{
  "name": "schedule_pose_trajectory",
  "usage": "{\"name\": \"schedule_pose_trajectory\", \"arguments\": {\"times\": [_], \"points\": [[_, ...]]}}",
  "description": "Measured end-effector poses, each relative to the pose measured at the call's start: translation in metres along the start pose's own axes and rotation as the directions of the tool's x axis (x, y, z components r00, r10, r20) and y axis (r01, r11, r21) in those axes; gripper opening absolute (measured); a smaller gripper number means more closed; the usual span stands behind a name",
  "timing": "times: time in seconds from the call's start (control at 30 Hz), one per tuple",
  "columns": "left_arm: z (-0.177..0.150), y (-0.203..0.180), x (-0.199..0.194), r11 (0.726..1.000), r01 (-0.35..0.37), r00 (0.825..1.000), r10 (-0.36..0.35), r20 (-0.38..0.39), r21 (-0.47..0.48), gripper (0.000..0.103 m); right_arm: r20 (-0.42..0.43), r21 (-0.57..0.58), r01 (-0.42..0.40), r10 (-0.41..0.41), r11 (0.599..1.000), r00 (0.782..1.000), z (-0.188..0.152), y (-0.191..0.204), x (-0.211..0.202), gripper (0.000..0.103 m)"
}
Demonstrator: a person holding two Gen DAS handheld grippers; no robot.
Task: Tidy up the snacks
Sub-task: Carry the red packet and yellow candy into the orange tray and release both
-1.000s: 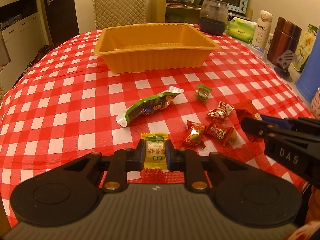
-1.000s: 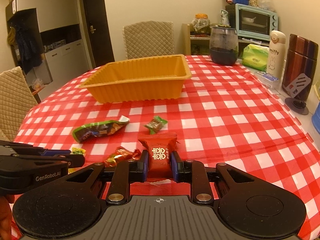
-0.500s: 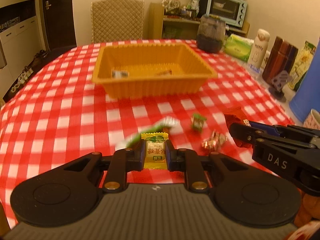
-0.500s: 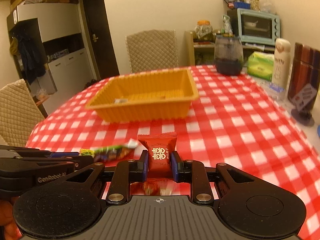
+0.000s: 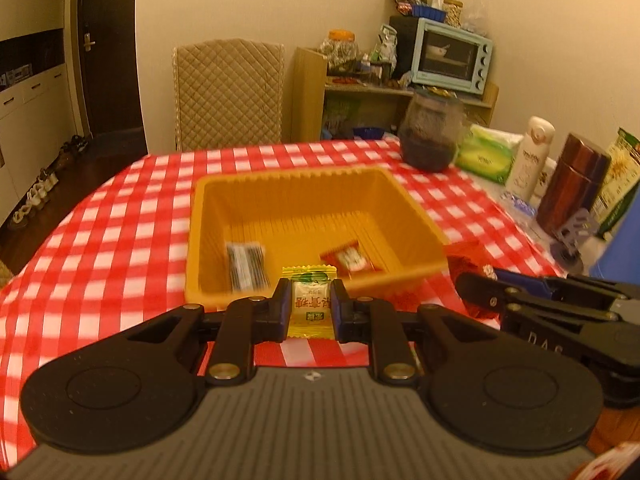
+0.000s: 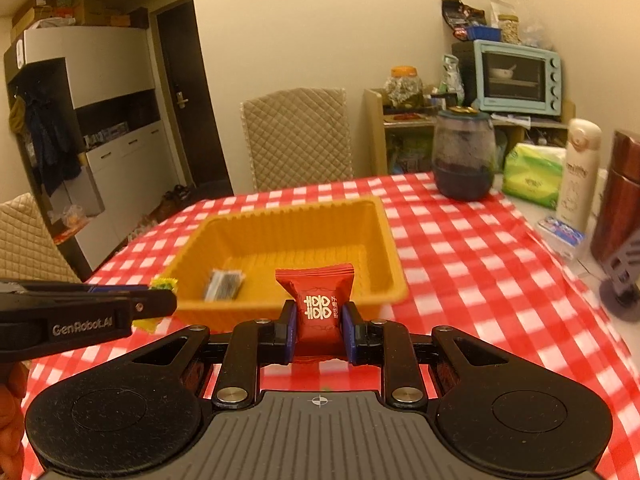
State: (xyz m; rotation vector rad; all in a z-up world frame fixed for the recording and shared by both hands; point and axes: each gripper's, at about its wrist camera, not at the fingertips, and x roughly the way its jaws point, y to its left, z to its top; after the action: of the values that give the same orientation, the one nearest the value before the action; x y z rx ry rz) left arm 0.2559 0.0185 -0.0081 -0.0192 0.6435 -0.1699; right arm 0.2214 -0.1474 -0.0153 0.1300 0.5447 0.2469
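My tabletop (image 5: 120, 216) wears a red-and-white checked cloth; the orange tray (image 5: 416, 216) sits mid-table; a dark jar (image 5: 430, 136), green tissue pack (image 5: 486, 154), white bottle (image 5: 530, 156) and brown flask (image 5: 572, 184) line its right edge.

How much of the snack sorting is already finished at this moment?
Done: two snacks lie in the orange tray, a dark packet and a red one. In hand: left gripper clamps a yellow candy; right gripper a red candy. Left: dropping both in.
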Motion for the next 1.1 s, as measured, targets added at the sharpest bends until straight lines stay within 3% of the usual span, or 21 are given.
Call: {"name": "schedule_pose_trajectory", "arguments": {"times": [0.3,0.6,1.1], "points": [[0.031,0.031,0.039,0.997,-0.012,1.000,0.013,0.021,-0.077,0.018,-0.021,0.006,-0.012,0.012,1.000,1.000,0.028,0.008,0.055,0.024],[0.040,0.052,0.072,0.994,-0.013,1.000,0.012,-0.008,-0.106,0.018,-0.036,-0.003,-0.007,0.007,1.000,0.999,0.042,0.013,0.101,0.024],[0.041,0.052,0.095,0.993,0.038,0.999,-0.040,-0.014,-0.114,0.022,-0.057,0.052,0.018,-0.015,0.998,0.998,0.042,0.002,0.123,0.024]]}}
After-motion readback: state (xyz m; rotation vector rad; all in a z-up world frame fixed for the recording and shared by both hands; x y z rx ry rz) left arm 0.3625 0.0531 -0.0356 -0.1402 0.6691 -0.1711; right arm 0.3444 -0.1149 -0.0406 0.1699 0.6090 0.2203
